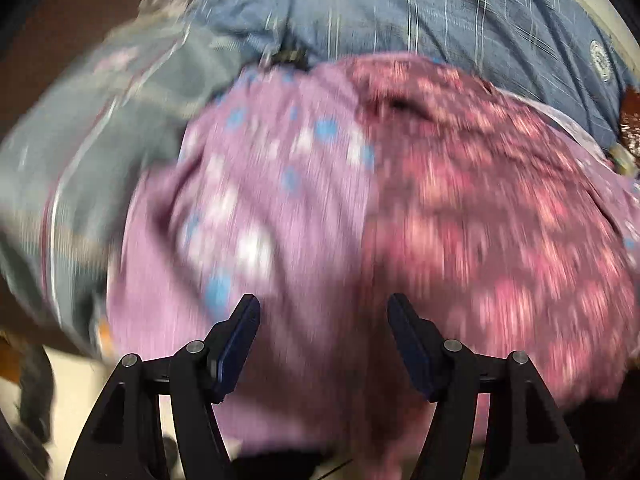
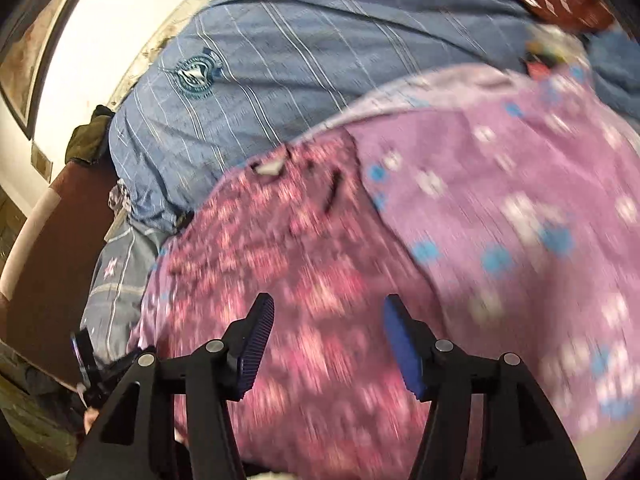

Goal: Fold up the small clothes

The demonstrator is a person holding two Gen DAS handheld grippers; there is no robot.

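Two hand-held grippers, left [image 1: 323,305] and right [image 2: 329,303], gape empty above one pink-and-lilac garment [image 1: 360,200].

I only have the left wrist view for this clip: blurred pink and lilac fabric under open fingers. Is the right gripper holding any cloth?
Observer: No. The right gripper is open, nothing between its fingers; it hangs above the dark pink floral cloth.
Operator: Anything off to that side that I can't see?
Observer: Yes, a white wall with a dark-framed picture on it, at the far left of the right wrist view.
Operator: And the blue striped sheet with round emblems, what borders it there?
Observer: A dark olive bundle lies at the edge of the blue striped sheet, atop a brown board.
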